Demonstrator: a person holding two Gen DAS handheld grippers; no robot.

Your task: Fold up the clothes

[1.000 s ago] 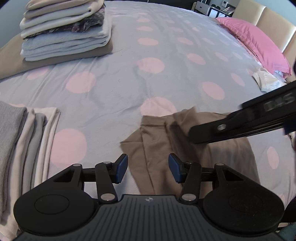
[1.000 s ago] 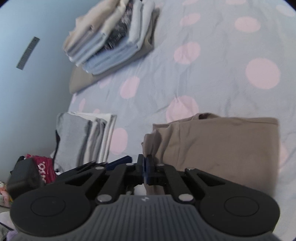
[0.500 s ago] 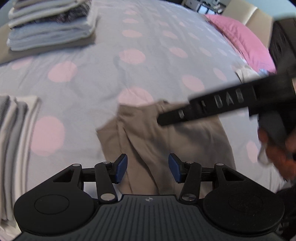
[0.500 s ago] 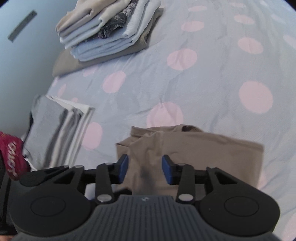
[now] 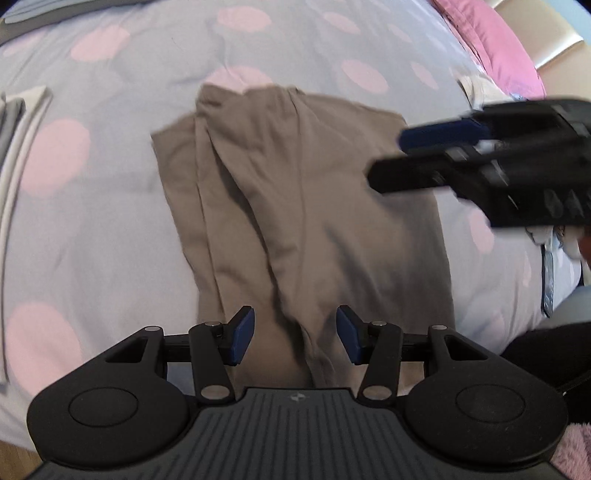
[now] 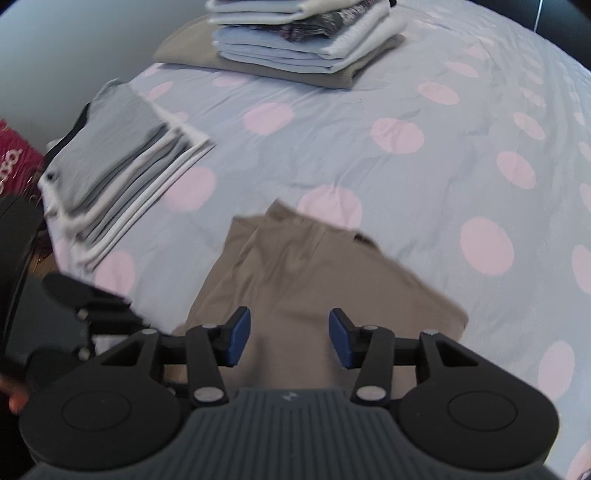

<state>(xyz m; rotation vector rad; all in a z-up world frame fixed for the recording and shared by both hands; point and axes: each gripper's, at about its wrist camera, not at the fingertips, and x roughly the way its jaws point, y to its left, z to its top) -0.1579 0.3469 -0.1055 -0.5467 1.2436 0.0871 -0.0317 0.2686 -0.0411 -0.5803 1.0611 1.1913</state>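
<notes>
Garment: a tan garment [image 5: 295,192] lies flat and partly folded on the bed, near the bed's front edge, with long creases running along its length and a narrower layer doubled over on 1 side.
Bed cover: pale blue bedspread [image 6: 369,92] with pink dots, lightly wrinkled around the garment.
Left gripper [image 5: 295,334]: hangs over the near end of the garment, blue pads apart, nothing pinched between them; whether the tips touch the cloth cannot be told.
Right gripper [image 6: 290,341]: jaws opening, spread over the garment's near part, with cloth below the gap but no fold pressed between the pads.
Right gripper seen from the left wrist view: blurred, over the garment's right side, just beside its edge.
Tall stack: folded clothes [image 6: 306,33] in blue, white and a dark print, piled on a tan piece at the bed's far left corner.
Low stack: grey and white folded pieces [image 6: 122,173] fanned at the bed's left edge, well apart from the tan garment.
Pillow: pink pillow [image 5: 491,37] at the bed's far right edge.
</notes>
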